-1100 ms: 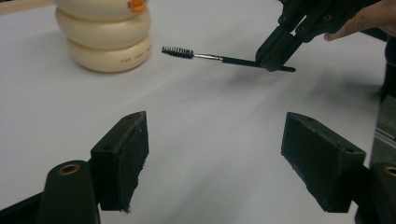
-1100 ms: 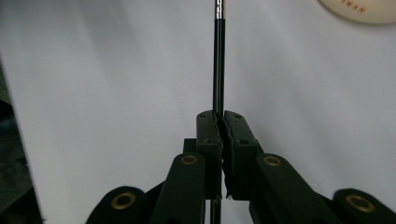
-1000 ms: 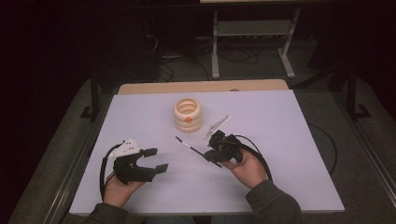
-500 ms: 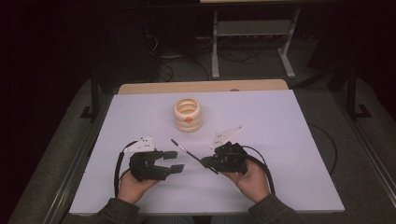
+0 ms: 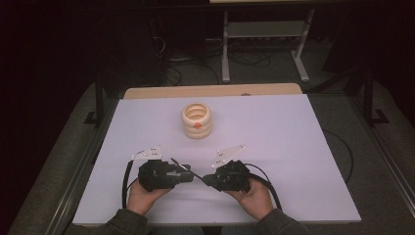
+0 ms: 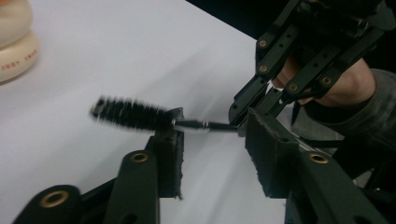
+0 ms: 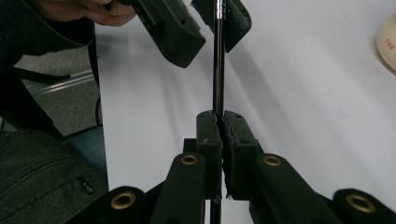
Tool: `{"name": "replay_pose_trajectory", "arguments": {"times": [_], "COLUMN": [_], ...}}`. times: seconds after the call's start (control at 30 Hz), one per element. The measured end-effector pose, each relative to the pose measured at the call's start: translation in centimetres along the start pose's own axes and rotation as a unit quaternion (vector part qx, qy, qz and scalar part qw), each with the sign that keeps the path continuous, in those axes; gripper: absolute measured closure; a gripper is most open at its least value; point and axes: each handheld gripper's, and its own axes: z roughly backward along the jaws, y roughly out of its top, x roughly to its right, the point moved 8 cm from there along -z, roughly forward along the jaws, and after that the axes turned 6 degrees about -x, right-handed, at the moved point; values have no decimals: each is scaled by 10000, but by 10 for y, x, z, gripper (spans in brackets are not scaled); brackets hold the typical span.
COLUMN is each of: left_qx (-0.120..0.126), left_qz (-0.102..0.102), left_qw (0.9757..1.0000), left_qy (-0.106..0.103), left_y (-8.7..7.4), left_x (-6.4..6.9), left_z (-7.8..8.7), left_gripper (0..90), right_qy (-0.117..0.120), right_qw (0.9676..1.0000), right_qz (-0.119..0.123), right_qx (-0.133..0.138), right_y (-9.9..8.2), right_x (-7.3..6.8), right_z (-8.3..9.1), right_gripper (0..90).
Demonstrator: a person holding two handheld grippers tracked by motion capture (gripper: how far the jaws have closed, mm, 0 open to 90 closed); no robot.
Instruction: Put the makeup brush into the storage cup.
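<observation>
A thin black wand with a bristle brush (image 6: 133,114) at its end is held level above the white table top (image 5: 293,147). My right gripper (image 7: 218,119) is shut on the wand's stem (image 7: 218,70). In the high view the right gripper (image 5: 208,180) faces my left gripper (image 5: 188,177) tip to tip near the front edge. The left gripper (image 6: 212,135) has the stem in the gap between its jaws. Its jaws have just been closing, but a gap still shows at each pad. The bristles stick out past its left pad (image 6: 169,149).
A cream ribbed jar (image 5: 197,120) with a small orange mark stands at the table's middle, beyond both grippers. It also shows at the corner of the left gripper view as the jar (image 6: 14,46). A black cable (image 5: 337,147) lies at the right. Dark floor and a metal stand lie behind.
Both hands have come nearer the front edge and toward each other. The left gripper has swung in around the wand's brush end, and its jaws have narrowed.
</observation>
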Motion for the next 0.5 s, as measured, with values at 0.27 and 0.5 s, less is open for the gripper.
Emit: {"name": "replay_pose_trajectory", "arguments": {"times": [0.27,0.5], "left_qx": [197,237], "left_qz": [146,143], "left_qw": [9991,9981], "left_qy": [-342,-554], "left_y": [1,1], "left_x": [0,5], "left_z": [1,2], "left_gripper": [717,846], "right_qy": [-173,-160], "right_qw": [9995,9987], "right_qz": [272,459], "right_qx": [-76,-153], "right_y": [0,1], "right_x": [-4,-10], "right_z": [-5,-11], "right_gripper": [850,850]}}
